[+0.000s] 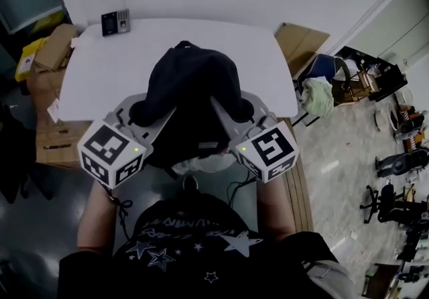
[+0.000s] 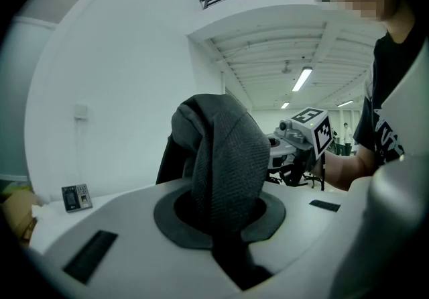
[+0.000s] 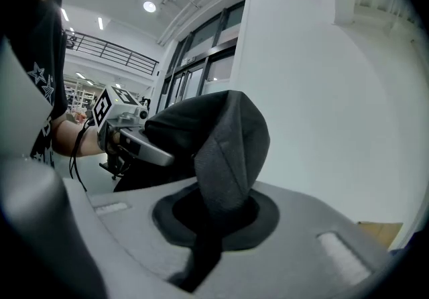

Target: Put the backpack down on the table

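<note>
A black backpack [image 1: 191, 86] hangs between my two grippers over the near edge of the white table [image 1: 114, 70]. My left gripper [image 1: 151, 116] is shut on a fold of the bag's dark fabric [image 2: 224, 157], which rises out of the jaws [image 2: 224, 224] in the left gripper view. My right gripper [image 1: 234, 116] is shut on another fold of the fabric [image 3: 228, 150] at the bag's right side, clamped low between its jaws [image 3: 214, 217]. Each gripper view shows the other gripper beyond the bag, the right one [image 2: 305, 137] and the left one [image 3: 124, 127].
A small keypad device [image 1: 115, 21] sits at the table's far left corner, against the white wall. Cardboard boxes [image 1: 50, 49] stand left of the table. More cardboard [image 1: 301, 39] and a chair with cloth on it [image 1: 322, 93] are at the right.
</note>
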